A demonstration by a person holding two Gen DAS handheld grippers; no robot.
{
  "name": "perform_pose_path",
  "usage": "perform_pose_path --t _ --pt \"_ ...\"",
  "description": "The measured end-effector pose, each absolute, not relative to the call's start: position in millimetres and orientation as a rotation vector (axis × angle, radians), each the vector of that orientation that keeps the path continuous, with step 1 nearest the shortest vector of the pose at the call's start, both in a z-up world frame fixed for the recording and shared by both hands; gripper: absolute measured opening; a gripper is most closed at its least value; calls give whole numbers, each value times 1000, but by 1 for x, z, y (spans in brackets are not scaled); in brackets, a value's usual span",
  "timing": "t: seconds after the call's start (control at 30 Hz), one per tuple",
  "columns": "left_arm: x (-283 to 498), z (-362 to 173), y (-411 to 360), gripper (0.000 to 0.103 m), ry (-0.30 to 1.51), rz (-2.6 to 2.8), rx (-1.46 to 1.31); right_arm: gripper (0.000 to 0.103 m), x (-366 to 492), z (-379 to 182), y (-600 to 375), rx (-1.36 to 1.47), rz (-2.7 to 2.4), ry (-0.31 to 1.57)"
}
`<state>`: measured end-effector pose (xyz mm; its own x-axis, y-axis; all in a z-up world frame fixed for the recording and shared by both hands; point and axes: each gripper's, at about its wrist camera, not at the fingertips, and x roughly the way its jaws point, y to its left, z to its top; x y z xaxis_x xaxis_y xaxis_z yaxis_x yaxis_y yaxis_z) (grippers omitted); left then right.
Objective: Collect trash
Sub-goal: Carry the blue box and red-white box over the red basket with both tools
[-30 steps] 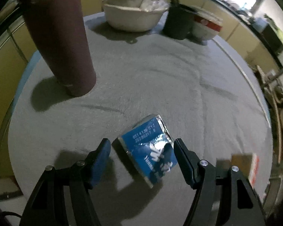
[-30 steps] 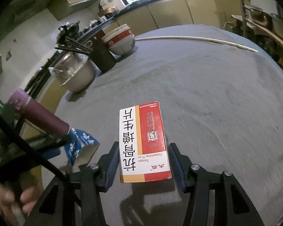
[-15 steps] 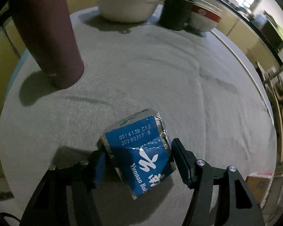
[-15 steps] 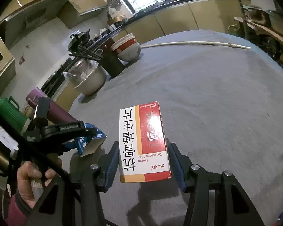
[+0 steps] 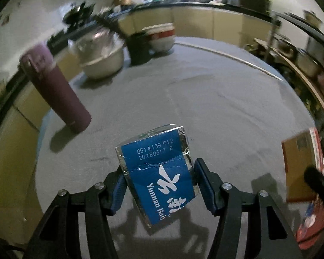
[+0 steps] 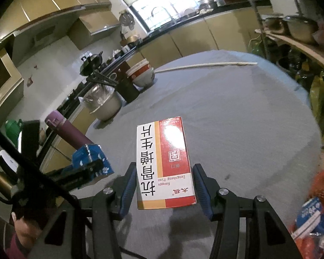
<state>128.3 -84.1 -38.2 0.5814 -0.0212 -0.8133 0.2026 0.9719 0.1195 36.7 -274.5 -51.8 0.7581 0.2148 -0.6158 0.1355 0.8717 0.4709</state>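
Note:
My left gripper is shut on a crumpled blue and silver carton printed "Yunnan Bai", held tilted above the grey round table. The carton also shows in the right wrist view, at the left. My right gripper is shut on a red, white and tan medicine box with Chinese print, lifted above the table. That box shows at the right edge of the left wrist view.
A purple flask stands at the table's left. A covered white bowl, a dark cup and a red-banded bowl stand at the back. An orange and blue bag lies at the lower right.
The left gripper closed on the blue carton and lifted it off the table. The right gripper rose with the medicine box in it.

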Motion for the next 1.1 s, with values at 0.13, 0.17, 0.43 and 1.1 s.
perform_pose_path --t 0.13,0.17,0.43,1.1 --pt "102 -25 -97 62 894 -165 252 54 12 -43 -283 518 27 688" --pt "98 -23 -99 61 885 -172 259 54 6 -41 -285 516 23 684" --pt "71 -15 -115 62 848 -216 298 54 -24 -39 -295 525 -2 663" --pt "54 -9 -138 62 825 -243 334 54 -45 -41 -314 566 -4 634"
